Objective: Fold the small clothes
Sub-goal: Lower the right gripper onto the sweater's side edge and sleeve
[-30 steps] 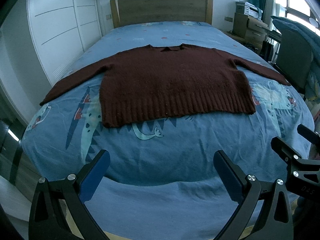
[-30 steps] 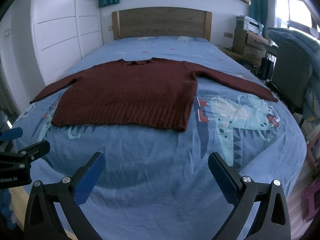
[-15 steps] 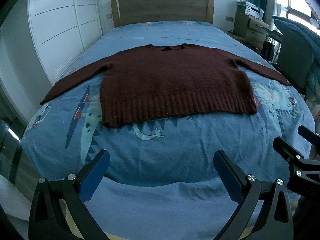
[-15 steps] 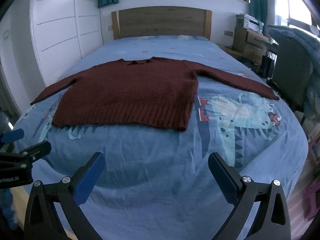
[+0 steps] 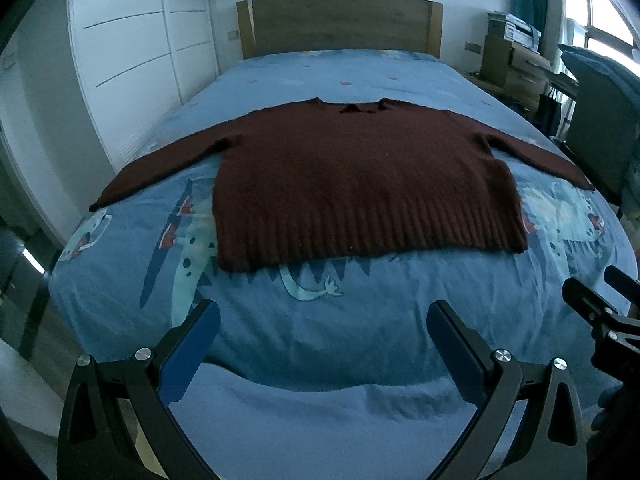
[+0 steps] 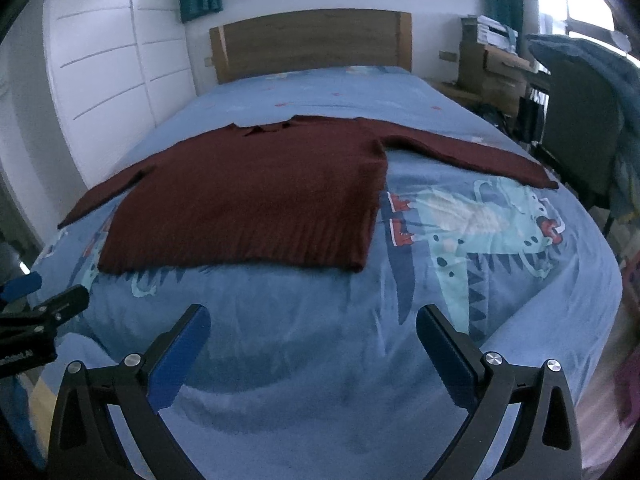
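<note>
A dark red knitted sweater (image 5: 360, 184) lies flat on the blue bed (image 5: 320, 320), both sleeves spread out, neck toward the headboard, ribbed hem toward me. It also shows in the right wrist view (image 6: 256, 196). My left gripper (image 5: 323, 324) is open and empty, above the bed's near end, short of the hem. My right gripper (image 6: 313, 328) is open and empty, also short of the hem, toward the sweater's right corner. Each gripper shows at the edge of the other's view: the right one (image 5: 600, 312), the left one (image 6: 36, 304).
The bed cover has a dinosaur print (image 6: 492, 220). A wooden headboard (image 5: 340, 24) stands at the far end. White wardrobe doors (image 5: 120, 60) line the left side. A dark chair (image 6: 580, 120) and boxes (image 5: 512, 64) stand to the right of the bed.
Both grippers have moved a little forward toward the sweater's hem, and the view has tilted slightly. The sweater has not moved. Both stay open.
</note>
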Available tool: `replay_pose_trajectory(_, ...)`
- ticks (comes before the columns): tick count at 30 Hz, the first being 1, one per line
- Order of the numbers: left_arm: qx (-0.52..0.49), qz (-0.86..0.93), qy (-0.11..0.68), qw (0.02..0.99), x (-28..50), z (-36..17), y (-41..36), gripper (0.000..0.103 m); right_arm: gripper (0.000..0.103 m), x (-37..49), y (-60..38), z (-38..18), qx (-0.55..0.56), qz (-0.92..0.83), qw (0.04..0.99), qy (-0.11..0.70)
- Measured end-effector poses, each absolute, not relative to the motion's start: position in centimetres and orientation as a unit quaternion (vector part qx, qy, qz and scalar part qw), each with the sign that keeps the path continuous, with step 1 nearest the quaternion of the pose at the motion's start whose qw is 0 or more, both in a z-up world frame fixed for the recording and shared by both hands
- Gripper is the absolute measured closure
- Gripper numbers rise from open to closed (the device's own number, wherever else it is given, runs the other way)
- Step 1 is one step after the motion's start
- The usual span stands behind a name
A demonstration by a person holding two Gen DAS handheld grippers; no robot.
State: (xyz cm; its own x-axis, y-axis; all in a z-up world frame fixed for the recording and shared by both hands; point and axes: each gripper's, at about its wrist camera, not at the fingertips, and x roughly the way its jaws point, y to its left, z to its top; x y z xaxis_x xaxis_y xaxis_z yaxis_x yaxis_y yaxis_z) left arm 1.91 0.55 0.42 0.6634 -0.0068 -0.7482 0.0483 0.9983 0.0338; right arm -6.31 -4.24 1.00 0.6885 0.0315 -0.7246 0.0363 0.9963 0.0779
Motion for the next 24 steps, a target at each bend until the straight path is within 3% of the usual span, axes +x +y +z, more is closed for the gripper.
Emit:
replay_pose_trajectory(12, 0.056, -0.009, 0.410, 0.910, 5.0, 2.6, 0.8, 0.001, 0.000, -1.9, -6.9, 2.6, 0.055, -0.018, 0.920, 0.387)
replay_pose_trajectory(24, 0.022, 0.011, 0.395, 0.918, 10.2, 4.5, 2.3, 0.001, 0.000, 3.9, -13.2, 2.9, 0.065, -0.069, 0.918, 0.384)
